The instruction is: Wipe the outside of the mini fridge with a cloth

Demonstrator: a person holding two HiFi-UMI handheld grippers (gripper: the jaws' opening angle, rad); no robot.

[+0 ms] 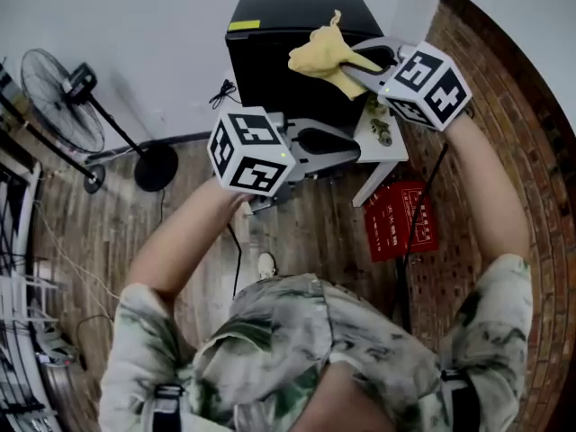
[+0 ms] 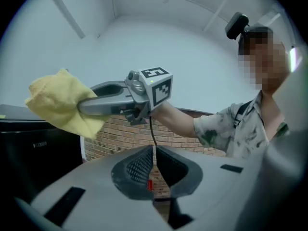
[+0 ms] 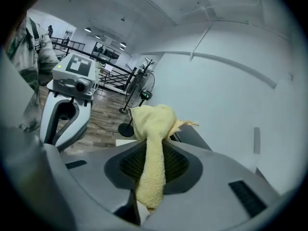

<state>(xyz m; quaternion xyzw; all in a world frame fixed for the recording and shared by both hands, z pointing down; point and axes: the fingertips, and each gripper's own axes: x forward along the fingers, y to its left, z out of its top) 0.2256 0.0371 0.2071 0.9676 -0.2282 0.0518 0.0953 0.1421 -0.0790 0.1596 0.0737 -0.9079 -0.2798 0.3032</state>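
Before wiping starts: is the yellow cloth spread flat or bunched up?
Bunched up: the cloth sits crumpled in a wad, one strip pinched between the right gripper's jaws.

The cloth point(image 1: 324, 54) is yellow fluffy terry. The mini fridge point(image 1: 270, 79) is smooth black and slightly glossy. Beside it are a rough brick wall point(image 1: 540, 151) and a matt wooden floor point(image 1: 99, 232).

White wall point(image 1: 135, 25), brick wall point(image 1: 504, 88), plank floor point(image 1: 117, 232), fan point(image 1: 63, 102)
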